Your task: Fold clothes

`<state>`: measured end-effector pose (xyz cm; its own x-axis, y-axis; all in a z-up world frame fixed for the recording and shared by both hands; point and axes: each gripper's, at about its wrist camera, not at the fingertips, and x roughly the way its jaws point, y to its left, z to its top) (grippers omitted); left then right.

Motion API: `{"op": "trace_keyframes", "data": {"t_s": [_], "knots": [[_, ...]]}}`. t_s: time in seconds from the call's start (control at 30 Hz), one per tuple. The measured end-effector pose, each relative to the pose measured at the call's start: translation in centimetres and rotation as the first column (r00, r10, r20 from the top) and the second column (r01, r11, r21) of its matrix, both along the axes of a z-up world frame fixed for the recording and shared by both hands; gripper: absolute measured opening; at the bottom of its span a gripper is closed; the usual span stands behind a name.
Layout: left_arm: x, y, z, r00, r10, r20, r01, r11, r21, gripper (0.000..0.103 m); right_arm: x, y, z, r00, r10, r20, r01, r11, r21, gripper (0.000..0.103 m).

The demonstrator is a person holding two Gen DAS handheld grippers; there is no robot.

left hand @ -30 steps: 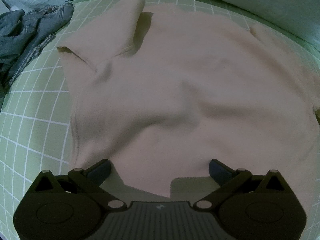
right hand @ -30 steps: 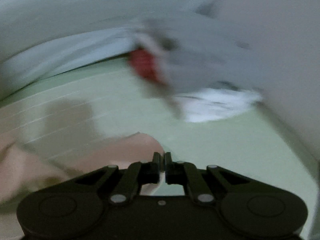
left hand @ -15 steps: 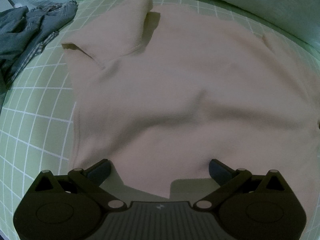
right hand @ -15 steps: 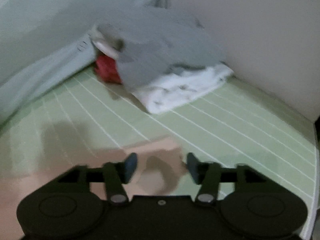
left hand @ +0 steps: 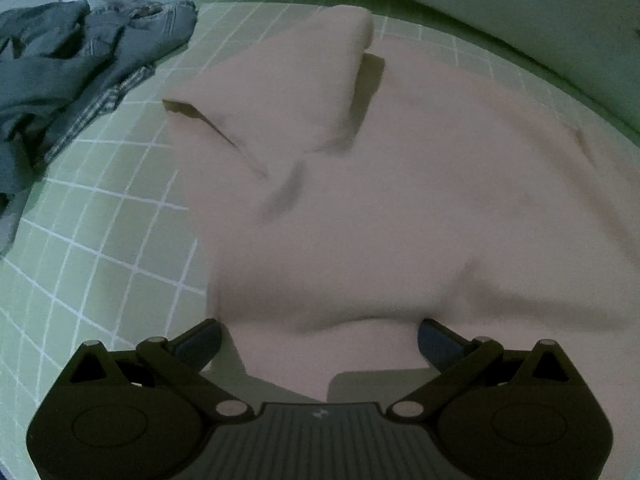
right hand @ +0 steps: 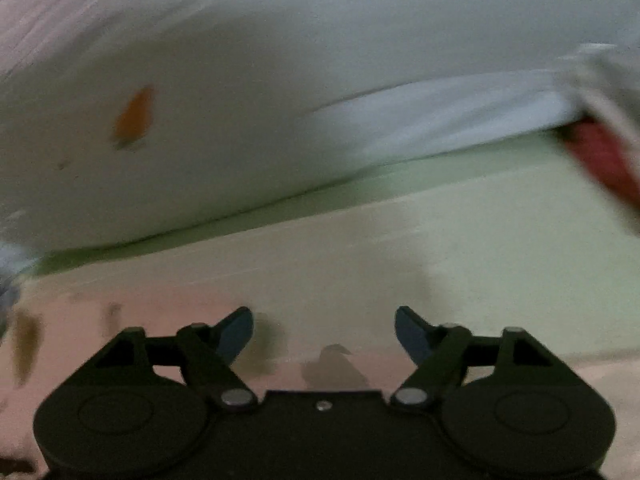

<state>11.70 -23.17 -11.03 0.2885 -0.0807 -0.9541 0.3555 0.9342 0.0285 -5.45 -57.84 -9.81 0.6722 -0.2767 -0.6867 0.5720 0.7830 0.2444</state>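
Pink shirt flat on green grid mat

Pink shirt [left hand: 400,208] spread across grid mat [left hand: 100,248]; sleeve folded in, pointing away toward far edge. Grey clothes pile [left hand: 72,64] far left. L gripper [left hand: 320,336] jaws wide apart over near hem. R gripper [right hand: 324,328] jaws apart, view blurred.

Dim greenish light, fisheye-bent edges with dark corners; right wrist view smeared by motion blur

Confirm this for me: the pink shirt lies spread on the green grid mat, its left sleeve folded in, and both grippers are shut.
Not quite. Both grippers are open: the left gripper in the left wrist view, the right gripper in the right wrist view. The pink shirt does lie spread on the green grid mat, sleeve folded in.
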Motion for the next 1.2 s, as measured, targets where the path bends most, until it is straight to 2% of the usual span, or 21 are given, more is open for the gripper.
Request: {"op": "trace_keyframes", "data": {"t_s": [0.07,0.17,0.2,0.23,0.3,0.4,0.5,0.57,0.6,0.67,0.7,0.73,0.77,0.83,0.93,0.97,1.07,1.2], "knots": [[0.1,-0.2,0.0,1.0,-0.01,0.012,0.01,1.0,-0.001,0.103,2.8,0.3,-0.6,0.995,0.094,-0.016,-0.094,0.995,0.028,0.064],[0.0,-0.4,0.0,0.999,-0.025,0.026,0.025,1.0,-0.003,0.103,5.7,0.2,-1.8,0.982,0.186,-0.045,-0.181,0.979,0.088,0.044],[0.0,-0.4,0.0,0.999,-0.026,0.03,0.026,1.0,-0.006,0.103,6.6,0.2,-2.1,0.976,0.212,-0.056,-0.205,0.973,0.103,0.028],[0.0,-0.4,-0.1,0.999,-0.027,0.034,0.027,1.0,-0.009,0.103,7.1,0.3,-2.1,0.97,0.232,-0.068,-0.226,0.971,0.082,0.004],[0.0,-0.5,-0.1,0.999,-0.027,0.045,0.028,1.0,-0.014,0.103,8.3,0.5,-2.1,0.959,0.269,-0.092,-0.266,0.963,0.04,0.005],[0.0,-0.7,-0.1,0.998,-0.027,0.065,0.028,0.999,-0.022,0.103,9.7,-0.1,-1.7,0.963,0.255,-0.088,-0.258,0.966,-0.027,0.005],[0.0,-1.0,-0.2,0.996,-0.027,0.081,0.03,0.999,-0.028,0.103,10.7,-0.8,-2.0,0.973,0.214,-0.089,-0.22,0.974,-0.055,0.005],[0.0,-1.0,0.0,0.997,-0.029,0.076,0.031,0.999,-0.031,0.103,11.6,-0.8,-2.3,0.975,0.195,-0.111,-0.202,0.977,-0.061,0.007],[0.0,-0.8,0.2,0.997,-0.028,0.073,0.031,0.999,-0.041,0.103,11.7,-0.5,-2.2,0.976,0.174,-0.13,-0.185,0.98,-0.079,0.011],[-0.3,0.0,0.8,0.997,-0.005,0.079,0.01,0.998,-0.068,0.103,10.7,0.6,-0.8,0.984,0.137,-0.116,-0.151,0.98,-0.129,0.027],[-0.6,0.4,1.3,0.996,0.008,0.085,-0.001,0.997,-0.08,0.103,10.1,1.1,-0.2,0.987,0.118,-0.108,-0.134,0.979,-0.153,0.042],[-1.0,0.9,1.8,0.995,0.018,0.094,-0.009,0.996,-0.088,0.103,9.2,1.7,0.6,0.991,0.098,-0.09,-0.112,0.979,-0.168,0.053],[-1.5,1.3,2.4,0.994,0.023,0.104,-0.014,0.996,-0.093,0.103,7.8,2.7,1.2,0.993,0.082,-0.082,-0.095,0.98,-0.177,0.059],[-2.6,2.2,3.5,0.991,0.031,0.126,-0.019,0.995,-0.099,0.103,5.2,4.9,1.9,0.995,0.058,-0.083,-0.073,0.979,-0.192,0.084],[-4.4,3.7,4.9,0.988,0.057,0.145,-0.041,0.993,-0.107,0.103,1.2,8.7,1.9,0.992,0.072,-0.106,-0.092,0.976,-0.197,0.098],[-4.8,4.2,5.3,0.987,0.069,0.148,-0.053,0.993,-0.11,0.103,0.0,9.9,1.7,0.989,0.089,-0.116,-0.109,0.977,-0.185,0.102],[-5.8,5.6,6.4,0.983,0.095,0.159,-0.076,0.99,-0.118,0.103,-3.0,13.1,1.3,0.98,0.144,-0.137,-0.163,0.977,-0.139,0.103],[-7.6,7.4,7.8,0.972,0.072,0.225,-0.046,0.992,-0.12,0.103,-5.2,16.5,0.9,0.96,0.237,-0.151,-0.253,0.963,-0.097,0.103]]}}
